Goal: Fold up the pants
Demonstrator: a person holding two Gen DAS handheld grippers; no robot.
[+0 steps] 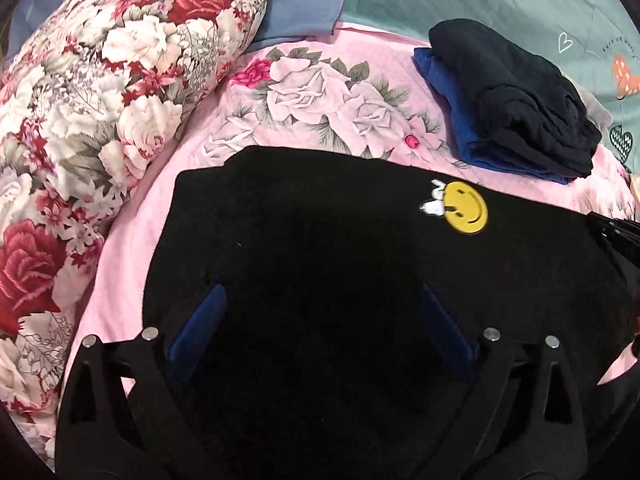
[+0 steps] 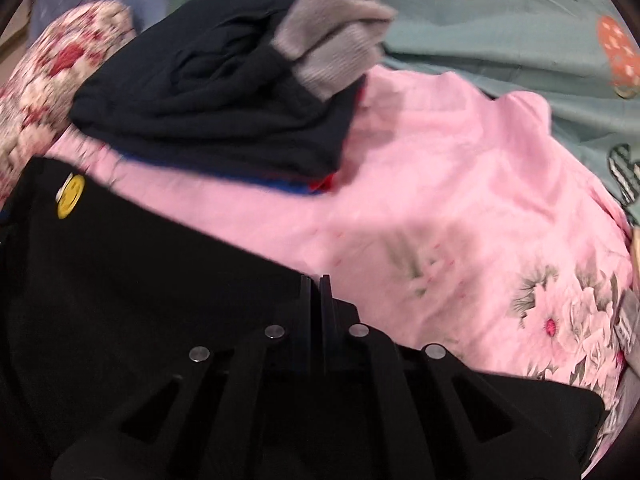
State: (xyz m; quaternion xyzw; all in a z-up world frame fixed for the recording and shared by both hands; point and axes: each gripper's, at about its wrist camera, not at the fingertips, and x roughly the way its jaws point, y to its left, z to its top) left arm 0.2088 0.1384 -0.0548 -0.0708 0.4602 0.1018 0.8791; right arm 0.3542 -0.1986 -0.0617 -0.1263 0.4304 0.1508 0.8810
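Observation:
Black pants [image 1: 320, 220] with a yellow smiley patch [image 1: 466, 208] lie flat on the pink floral bedsheet [image 1: 320, 80]. My left gripper [image 1: 320, 292] is open, its blue-padded fingers [image 1: 200, 320] spread over the black fabric, holding nothing. In the right wrist view the pants [image 2: 120, 280] fill the lower left, the patch [image 2: 71, 196] at far left. My right gripper [image 2: 316, 280] is shut at the pants' far edge; whether cloth is pinched between its fingers I cannot tell. Its tip also shows in the left wrist view [image 1: 612, 232].
A stack of folded dark and blue clothes [image 1: 508, 100] lies on the sheet behind the pants, with a grey knit piece [image 2: 336, 36] on top. A floral pillow [image 1: 100, 100] lies at left. A teal quilt [image 2: 520, 20] lies behind.

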